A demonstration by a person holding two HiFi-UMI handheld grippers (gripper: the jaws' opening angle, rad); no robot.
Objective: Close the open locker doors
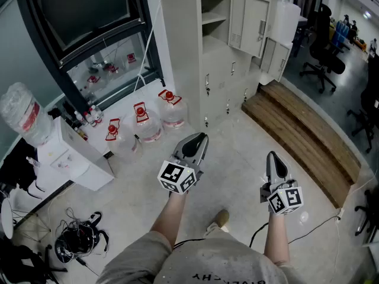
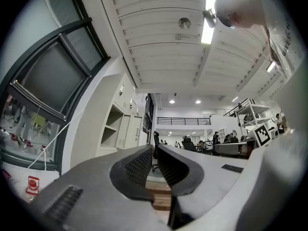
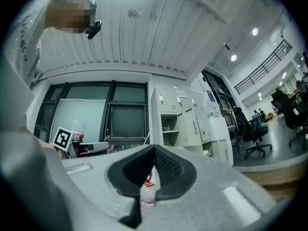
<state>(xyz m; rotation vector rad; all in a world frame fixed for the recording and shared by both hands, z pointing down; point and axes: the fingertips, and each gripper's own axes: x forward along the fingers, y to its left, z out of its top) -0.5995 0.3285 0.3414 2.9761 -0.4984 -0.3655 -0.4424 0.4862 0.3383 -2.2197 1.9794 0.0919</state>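
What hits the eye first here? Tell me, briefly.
The pale locker bank at the top centre of the head view, with an open door beside a shelved compartment and another lower door ajar. On the floor to its left stand red-capped water jugs; in the foreground the left gripper and right gripper point toward the lockers.
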